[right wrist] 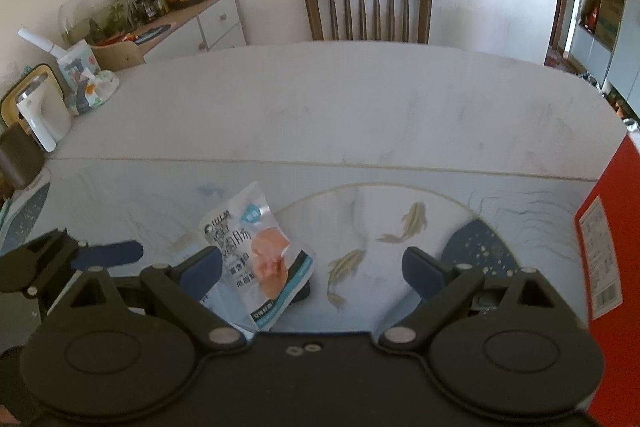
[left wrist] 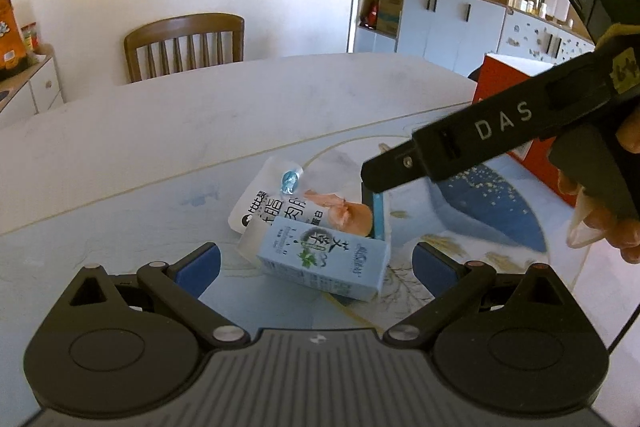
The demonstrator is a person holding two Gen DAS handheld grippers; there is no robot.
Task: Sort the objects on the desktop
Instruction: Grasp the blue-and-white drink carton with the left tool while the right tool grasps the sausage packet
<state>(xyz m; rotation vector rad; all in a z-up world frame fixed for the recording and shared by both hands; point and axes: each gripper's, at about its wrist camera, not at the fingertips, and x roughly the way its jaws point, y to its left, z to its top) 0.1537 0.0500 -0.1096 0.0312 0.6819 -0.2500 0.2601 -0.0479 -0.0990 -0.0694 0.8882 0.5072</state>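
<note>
Closest to us in the left wrist view is the left gripper (left wrist: 316,265), its blue pads spread wide with nothing between them, and just ahead of it lies the pale blue carton (left wrist: 322,265) on its side. The carton leans against the white snack pouch (left wrist: 266,205), which lies flat on the printed mat (left wrist: 120,227); a dark, blue-edged thing peeks out behind them, too hidden for us to name. In the right wrist view the right gripper (right wrist: 312,269) also stands apart and empty, with the snack pouch (right wrist: 260,251) just off its left finger (right wrist: 202,269) and reaching toward the camera body. We see the right gripper's black housing marked DAS crossing the left view from the right, held by a hand (left wrist: 600,223). To the right a red box (right wrist: 608,251) stands at the mat's edge, close to the right finger, so room is tight there. Beyond the pouch the mat ends at a thin seam and the white table (right wrist: 360,115) runs bare to its rounded far edge, where a wooden chair (right wrist: 368,7) stands. On the left, bottles and a dispenser crowd the table's edge.
</note>
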